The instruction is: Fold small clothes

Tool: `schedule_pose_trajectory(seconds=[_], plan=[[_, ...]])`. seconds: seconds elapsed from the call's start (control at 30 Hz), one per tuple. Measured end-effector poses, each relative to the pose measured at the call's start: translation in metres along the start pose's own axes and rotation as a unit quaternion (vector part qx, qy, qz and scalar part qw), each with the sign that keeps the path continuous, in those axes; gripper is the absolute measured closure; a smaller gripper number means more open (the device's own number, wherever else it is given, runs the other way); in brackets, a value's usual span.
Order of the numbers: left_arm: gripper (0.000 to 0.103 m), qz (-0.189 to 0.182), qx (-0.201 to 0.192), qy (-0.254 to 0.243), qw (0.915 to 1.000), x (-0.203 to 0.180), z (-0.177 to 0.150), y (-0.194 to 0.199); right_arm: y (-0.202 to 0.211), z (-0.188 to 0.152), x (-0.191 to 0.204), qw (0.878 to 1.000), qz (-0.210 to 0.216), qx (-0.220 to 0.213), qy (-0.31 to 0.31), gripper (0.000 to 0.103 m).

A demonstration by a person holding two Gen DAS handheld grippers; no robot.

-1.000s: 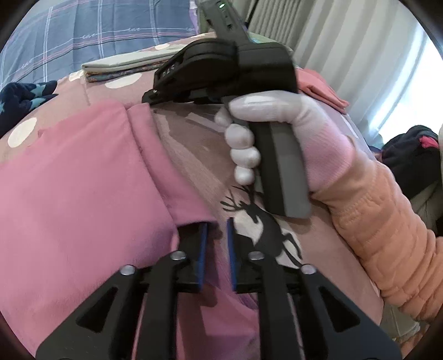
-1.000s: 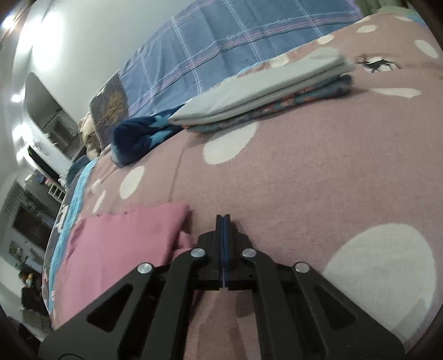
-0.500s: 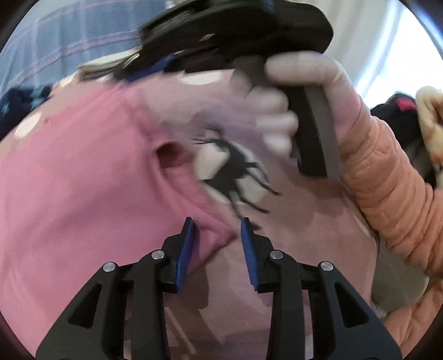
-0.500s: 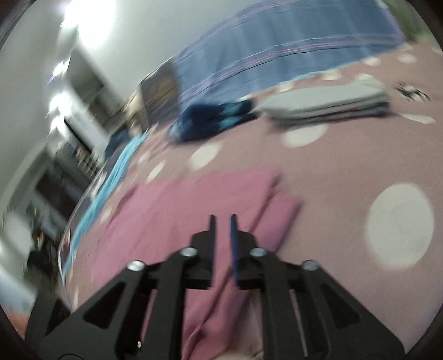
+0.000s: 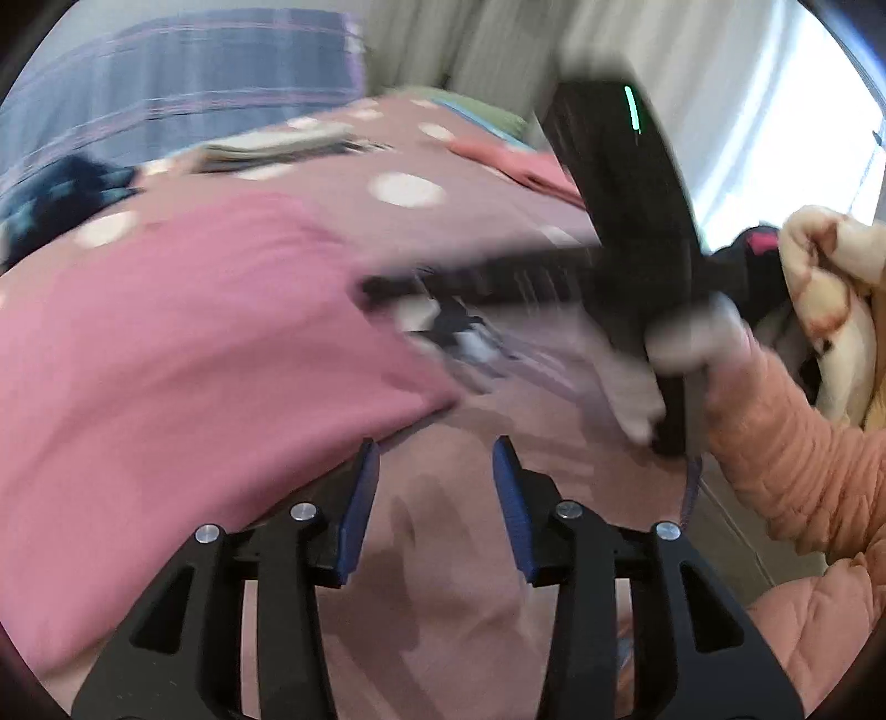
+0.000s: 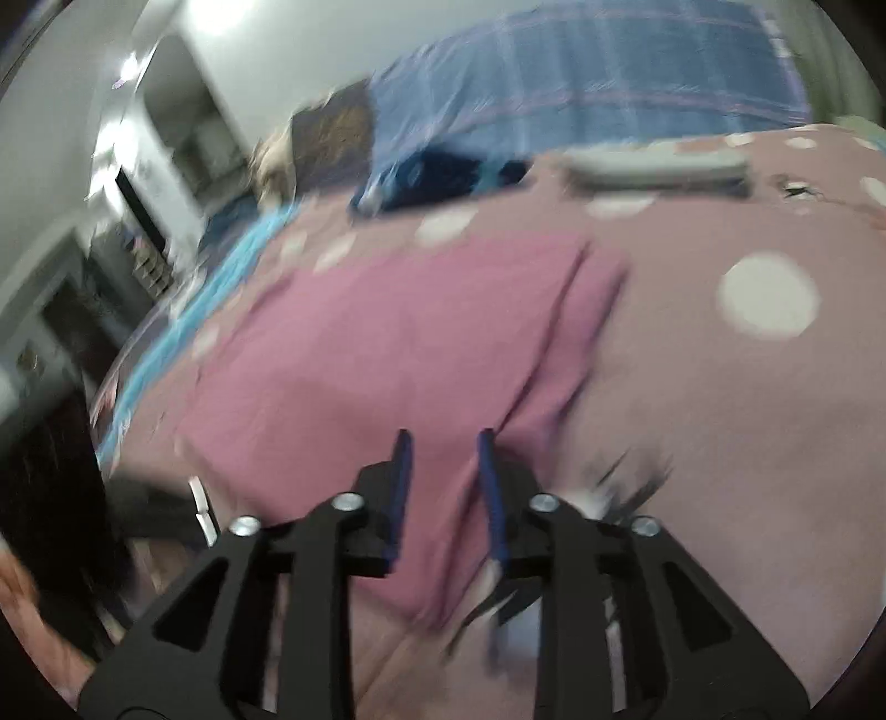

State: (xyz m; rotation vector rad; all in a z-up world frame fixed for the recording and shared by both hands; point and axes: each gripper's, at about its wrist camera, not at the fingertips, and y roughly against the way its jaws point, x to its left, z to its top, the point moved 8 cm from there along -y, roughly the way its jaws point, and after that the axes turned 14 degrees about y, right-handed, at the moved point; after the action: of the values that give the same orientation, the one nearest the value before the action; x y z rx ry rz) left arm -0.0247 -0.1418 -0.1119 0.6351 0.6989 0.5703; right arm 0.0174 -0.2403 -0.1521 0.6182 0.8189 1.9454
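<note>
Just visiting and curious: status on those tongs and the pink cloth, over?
Left tongs and right tongs both opening, nothing gripped. Pink garment lying folded on the spotted blanket. Nothing blocking it.

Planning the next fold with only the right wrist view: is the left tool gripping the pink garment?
Observer: No. The left tool is opening its jaws, with only bare bedcover between them. The pink garment ends just beside it.
Operator: Any other clothes I can't see?
Observer: A salmon cloth lies at the bedcover's far edge, near the curtains.
Operator: Anything off the bed?
Observer: A bunched cream blanket sits beyond the bed's side.
</note>
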Motion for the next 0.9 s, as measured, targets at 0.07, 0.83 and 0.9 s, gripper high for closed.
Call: schedule_pose_trajectory(seconds=[0.07,0.83,0.9], plan=[[0.059,0.028,-0.032,0.031,0.9986,0.029,-0.001,0.027,-0.005,-0.012,0.005,0.999,-0.039,0.011,0.016,0.075],[0.053,0.132,-0.176,0.266,0.9384,0.290,-0.053,0.184,-0.076,0.167,0.217,0.985,0.046,0.028,0.165,0.062],[0.053,0.117,-0.164,0.260,0.9442,0.292,-0.044,0.168,-0.099,0.185,0.230,0.982,0.052,0.043,0.175,0.062]])
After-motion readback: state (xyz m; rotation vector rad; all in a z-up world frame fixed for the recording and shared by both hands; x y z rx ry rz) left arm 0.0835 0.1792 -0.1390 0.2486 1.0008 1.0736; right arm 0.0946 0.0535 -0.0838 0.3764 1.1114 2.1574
